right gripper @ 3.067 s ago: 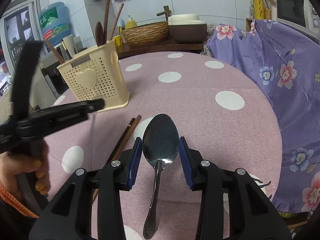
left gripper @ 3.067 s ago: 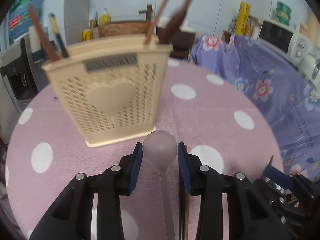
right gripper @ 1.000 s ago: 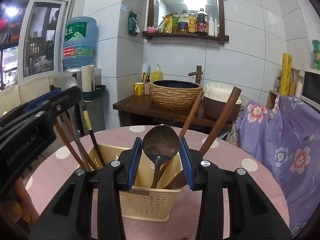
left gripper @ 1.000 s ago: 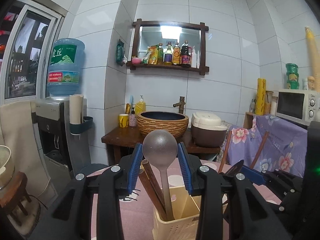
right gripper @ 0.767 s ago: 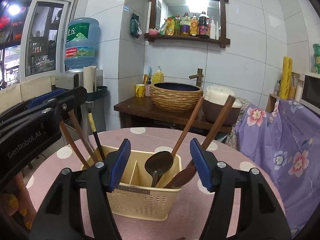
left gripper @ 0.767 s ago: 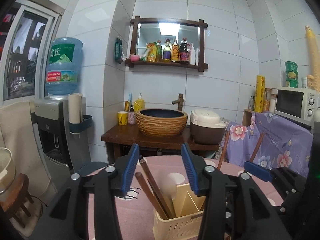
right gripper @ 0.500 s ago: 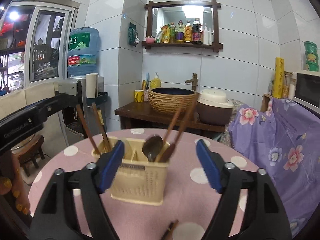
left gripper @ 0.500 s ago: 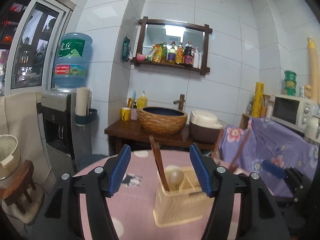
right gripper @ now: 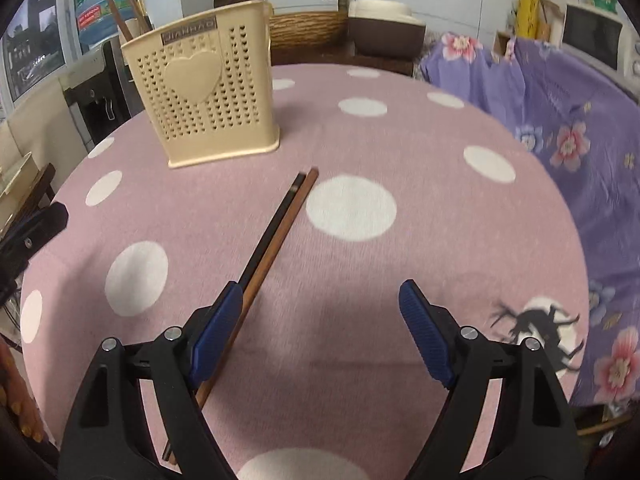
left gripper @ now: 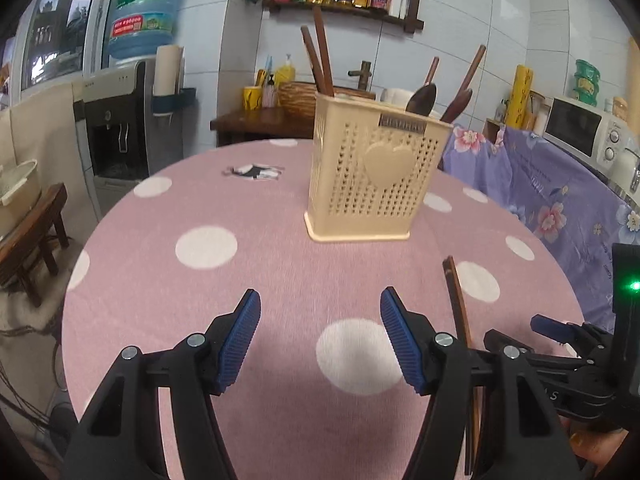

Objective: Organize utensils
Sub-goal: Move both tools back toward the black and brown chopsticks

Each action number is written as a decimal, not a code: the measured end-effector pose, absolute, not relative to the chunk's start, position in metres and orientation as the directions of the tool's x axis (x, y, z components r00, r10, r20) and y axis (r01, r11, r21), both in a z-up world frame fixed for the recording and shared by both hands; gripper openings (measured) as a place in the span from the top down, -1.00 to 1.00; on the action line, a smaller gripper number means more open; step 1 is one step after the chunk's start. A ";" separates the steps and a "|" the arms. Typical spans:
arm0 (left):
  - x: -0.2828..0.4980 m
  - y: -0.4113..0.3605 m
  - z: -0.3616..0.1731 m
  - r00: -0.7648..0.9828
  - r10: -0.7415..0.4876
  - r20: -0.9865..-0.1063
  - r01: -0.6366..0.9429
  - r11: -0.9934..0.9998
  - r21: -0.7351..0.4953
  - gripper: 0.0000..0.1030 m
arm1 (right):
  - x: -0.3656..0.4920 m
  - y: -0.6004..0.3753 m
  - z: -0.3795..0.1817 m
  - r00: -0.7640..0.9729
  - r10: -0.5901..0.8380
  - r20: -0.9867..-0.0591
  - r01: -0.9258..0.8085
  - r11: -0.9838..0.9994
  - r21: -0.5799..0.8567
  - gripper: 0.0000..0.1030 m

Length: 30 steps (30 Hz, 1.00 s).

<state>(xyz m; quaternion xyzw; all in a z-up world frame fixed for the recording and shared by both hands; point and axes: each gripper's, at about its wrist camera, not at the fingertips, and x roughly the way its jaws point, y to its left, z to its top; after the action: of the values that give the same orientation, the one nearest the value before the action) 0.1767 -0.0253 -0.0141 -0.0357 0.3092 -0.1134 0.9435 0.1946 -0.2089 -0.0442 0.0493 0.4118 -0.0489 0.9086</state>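
A cream perforated utensil holder (left gripper: 372,172) (right gripper: 208,92) with a heart on its side stands on the pink polka-dot table (left gripper: 208,292) (right gripper: 420,248). Wooden spoons, a dark spoon (left gripper: 420,98) and chopsticks stick up out of it. A pair of chopsticks (right gripper: 276,240) (left gripper: 458,304), one black and one brown, lies flat on the cloth in front of the holder. My left gripper (left gripper: 320,320) hovers low over the table, open and empty, left of the chopsticks. My right gripper (right gripper: 320,312) is open and empty too; its left finger (right gripper: 218,328) overlaps the chopsticks' near part.
A purple floral cloth (right gripper: 580,120) covers furniture right of the table. A water dispenser (left gripper: 128,120) and a wooden stool (left gripper: 28,236) stand to the left. Behind the table, a wooden counter holds a woven basin (right gripper: 308,28) and a rice cooker (right gripper: 384,36).
Both grippers opened and let their spoons drop into the holder. Both then pulled back and sank toward the table, tilting down, so the chopsticks on the cloth came into view.
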 end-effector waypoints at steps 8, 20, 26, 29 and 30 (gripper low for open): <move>0.163 -0.028 -0.022 0.772 -0.244 -0.587 0.204 0.970 -0.136 -0.21 | 0.195 -0.188 -0.057 0.615 -0.099 -0.782 0.129 0.991 -0.024 -0.56; 0.157 -0.027 -0.024 0.763 -0.259 -0.592 0.206 0.966 -0.157 -0.21 | 0.200 -0.189 -0.057 0.599 -0.055 -0.799 0.126 0.992 0.027 -0.59; 0.156 -0.024 -0.028 0.750 -0.270 -0.604 0.198 0.963 -0.184 -0.22 | 0.194 -0.202 -0.052 0.595 -0.156 -0.788 0.162 0.984 -0.073 -0.69; 0.156 -0.025 -0.029 0.745 -0.277 -0.607 0.200 0.961 -0.193 -0.23 | 0.180 -0.231 -0.043 0.617 -0.160 -0.770 0.230 0.973 -0.018 -0.69; 0.157 -0.026 -0.029 0.743 -0.281 -0.608 0.201 0.959 -0.197 -0.23 | 0.178 -0.238 -0.041 0.621 -0.145 -0.770 0.229 0.973 0.001 -0.69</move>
<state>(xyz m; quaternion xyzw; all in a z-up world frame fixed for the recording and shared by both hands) 0.1566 -0.0256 -0.0289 -0.0595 0.3345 -0.1294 0.9316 0.1781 -0.2376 -0.0412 0.0496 0.4225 -0.1041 0.8990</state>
